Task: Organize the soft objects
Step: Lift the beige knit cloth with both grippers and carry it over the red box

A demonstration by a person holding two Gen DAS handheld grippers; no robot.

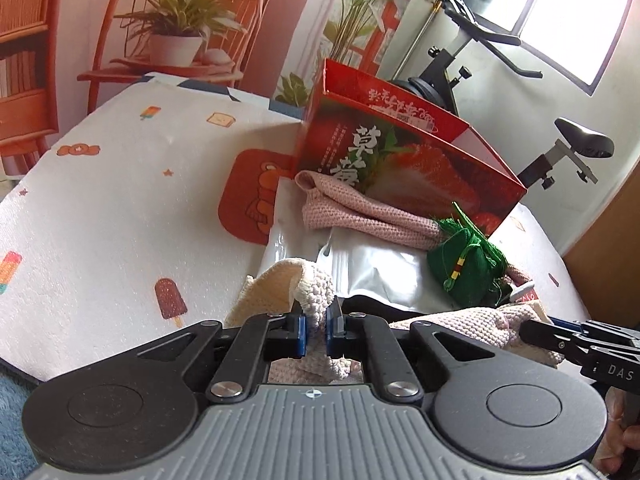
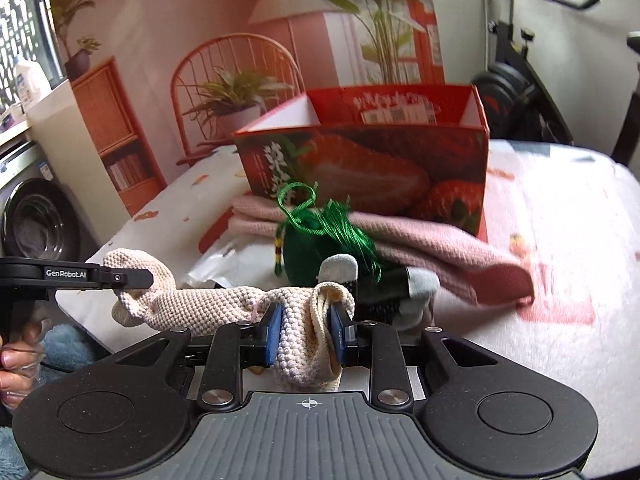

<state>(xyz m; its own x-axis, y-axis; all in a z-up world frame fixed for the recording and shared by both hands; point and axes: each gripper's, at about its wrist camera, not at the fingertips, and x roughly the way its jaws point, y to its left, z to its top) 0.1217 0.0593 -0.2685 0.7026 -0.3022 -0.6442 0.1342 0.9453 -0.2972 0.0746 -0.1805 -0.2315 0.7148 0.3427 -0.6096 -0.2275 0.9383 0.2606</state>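
**Both grippers clamp one cream knit cloth**

The left gripper point(image 1: 318, 322) has its fingers nearly together, pinching one end of the cream knit cloth point(image 2: 208, 300). The right gripper point(image 2: 306, 330) is clamped on the bunched other end, so the cloth spans between them above the patterned mat point(image 1: 100, 200). Behind sit a pink towel point(image 2: 440, 248), green pouch point(image 1: 460, 272) and strawberry box point(image 2: 368, 168).
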